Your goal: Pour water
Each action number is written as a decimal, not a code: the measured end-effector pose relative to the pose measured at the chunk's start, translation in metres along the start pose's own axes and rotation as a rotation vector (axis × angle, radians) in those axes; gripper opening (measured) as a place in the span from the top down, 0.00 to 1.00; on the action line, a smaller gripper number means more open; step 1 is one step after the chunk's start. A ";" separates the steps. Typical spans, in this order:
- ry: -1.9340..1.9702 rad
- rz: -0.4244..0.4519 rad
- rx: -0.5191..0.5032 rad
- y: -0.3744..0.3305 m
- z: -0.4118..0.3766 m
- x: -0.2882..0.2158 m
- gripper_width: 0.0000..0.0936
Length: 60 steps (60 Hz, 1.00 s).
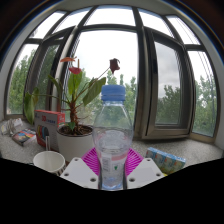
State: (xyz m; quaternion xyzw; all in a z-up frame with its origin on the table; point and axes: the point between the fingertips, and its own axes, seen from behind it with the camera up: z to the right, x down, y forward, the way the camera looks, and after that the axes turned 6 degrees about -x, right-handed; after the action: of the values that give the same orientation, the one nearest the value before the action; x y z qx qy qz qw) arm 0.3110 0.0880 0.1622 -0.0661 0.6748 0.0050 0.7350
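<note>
A clear plastic water bottle (112,135) with a blue cap stands upright between my two fingers, held above the windowsill. My gripper (112,165) is shut on the bottle; the pink pads (93,160) press on its lower body from both sides. A white paper cup (48,162) stands on the sill to the left of the fingers, a little below the bottle.
A white pot with a flowering plant (74,140) stands just behind the cup. A pink box (48,124) and small items lie at the left of the sill. A patterned packet (166,158) lies to the right. A bay window (130,70) is beyond.
</note>
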 end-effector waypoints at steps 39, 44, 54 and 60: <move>0.132 -0.222 0.106 -0.025 0.006 0.084 0.09; 0.148 -0.232 0.112 -0.051 0.000 0.071 0.08; 0.132 -0.249 0.139 -0.121 -0.023 0.049 0.09; 0.131 -0.248 0.150 -0.168 -0.039 0.037 0.08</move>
State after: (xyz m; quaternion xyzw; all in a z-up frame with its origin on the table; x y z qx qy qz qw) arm 0.2916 -0.0861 0.1371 -0.0938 0.7066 -0.1404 0.6872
